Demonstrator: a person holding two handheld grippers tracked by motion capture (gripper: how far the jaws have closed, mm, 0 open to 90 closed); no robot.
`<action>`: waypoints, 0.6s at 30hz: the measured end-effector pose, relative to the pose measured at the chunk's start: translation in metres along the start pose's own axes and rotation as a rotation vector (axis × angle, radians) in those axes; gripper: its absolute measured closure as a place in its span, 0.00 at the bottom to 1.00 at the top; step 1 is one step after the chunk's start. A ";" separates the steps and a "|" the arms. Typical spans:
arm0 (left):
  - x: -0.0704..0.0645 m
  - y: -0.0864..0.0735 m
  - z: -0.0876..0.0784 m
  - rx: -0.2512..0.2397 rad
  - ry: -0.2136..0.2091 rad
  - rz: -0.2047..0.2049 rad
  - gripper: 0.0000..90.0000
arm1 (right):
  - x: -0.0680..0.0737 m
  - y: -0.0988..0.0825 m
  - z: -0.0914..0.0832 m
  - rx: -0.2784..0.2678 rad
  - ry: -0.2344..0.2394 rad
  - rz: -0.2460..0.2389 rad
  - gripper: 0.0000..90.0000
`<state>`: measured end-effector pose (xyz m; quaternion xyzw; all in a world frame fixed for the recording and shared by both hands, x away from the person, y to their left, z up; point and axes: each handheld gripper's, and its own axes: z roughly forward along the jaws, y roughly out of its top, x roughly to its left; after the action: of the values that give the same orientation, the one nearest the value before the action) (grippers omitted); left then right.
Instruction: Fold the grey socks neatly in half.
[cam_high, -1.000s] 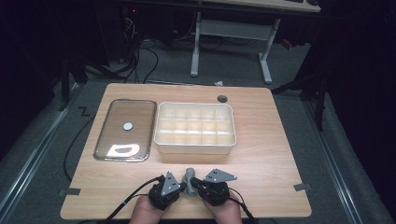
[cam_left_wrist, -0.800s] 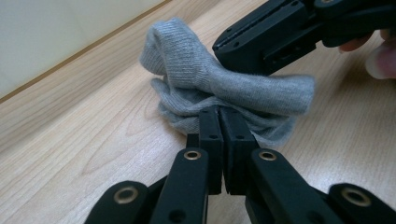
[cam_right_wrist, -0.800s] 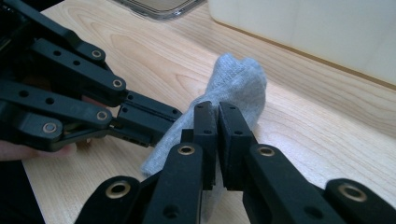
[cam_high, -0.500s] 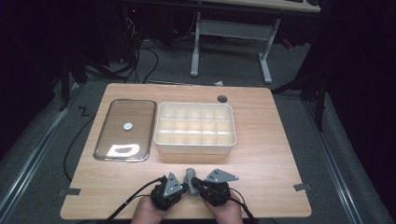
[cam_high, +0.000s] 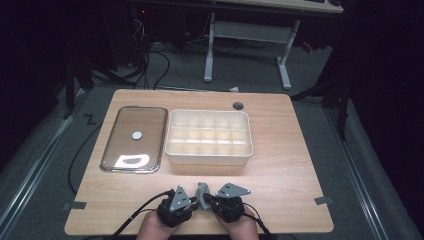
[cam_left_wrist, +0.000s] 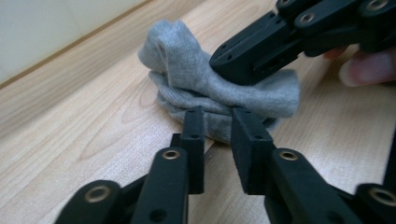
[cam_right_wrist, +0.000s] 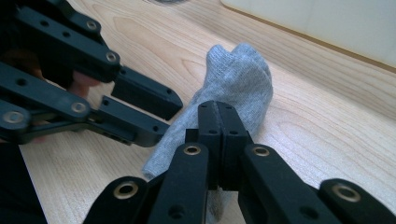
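On the far left of the desk (cam_high: 300, 150) we see a clear lid (cam_high: 134, 139) lying flat with a small white knob at its middle, just beside the white divided bin (cam_high: 209, 156). The compartments we can see hold nothing.

Near the front edge, between our two grippers, lies a small grey sock (cam_left_wrist: 219, 91), bunched and folded on itself. We judge it light, soft and limp: it will sag and unroll when lifted by one end, it will not break, and knit cloth gives the pads good friction. A pinch across a thick fold, near the middle of the bundle, should hold best.

Our left gripper (cam_left_wrist: 217, 135) has just been opening its jaws; they stand slightly apart at the sock's near edge, with no cloth between the pads. Our right gripper (cam_right_wrist: 218, 116) has its jaws closed together against the sock, and they appear to pinch a fold of it.
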<state>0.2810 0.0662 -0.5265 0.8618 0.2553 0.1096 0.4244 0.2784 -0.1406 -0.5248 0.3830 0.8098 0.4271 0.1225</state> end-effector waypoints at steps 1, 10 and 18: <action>0.001 0.000 -0.003 -0.016 -0.003 -0.004 0.81 | 0.000 0.000 0.000 -0.001 0.001 0.000 1.00; 0.017 0.014 -0.015 -0.119 0.007 -0.065 0.97 | -0.001 -0.001 0.001 -0.007 0.008 -0.005 1.00; 0.012 0.045 0.000 -0.141 0.008 -0.032 0.97 | -0.001 -0.002 0.001 -0.010 0.010 -0.004 1.00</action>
<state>0.3063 0.0498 -0.4914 0.8252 0.2623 0.1241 0.4846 0.2787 -0.1411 -0.5269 0.3788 0.8090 0.4329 0.1210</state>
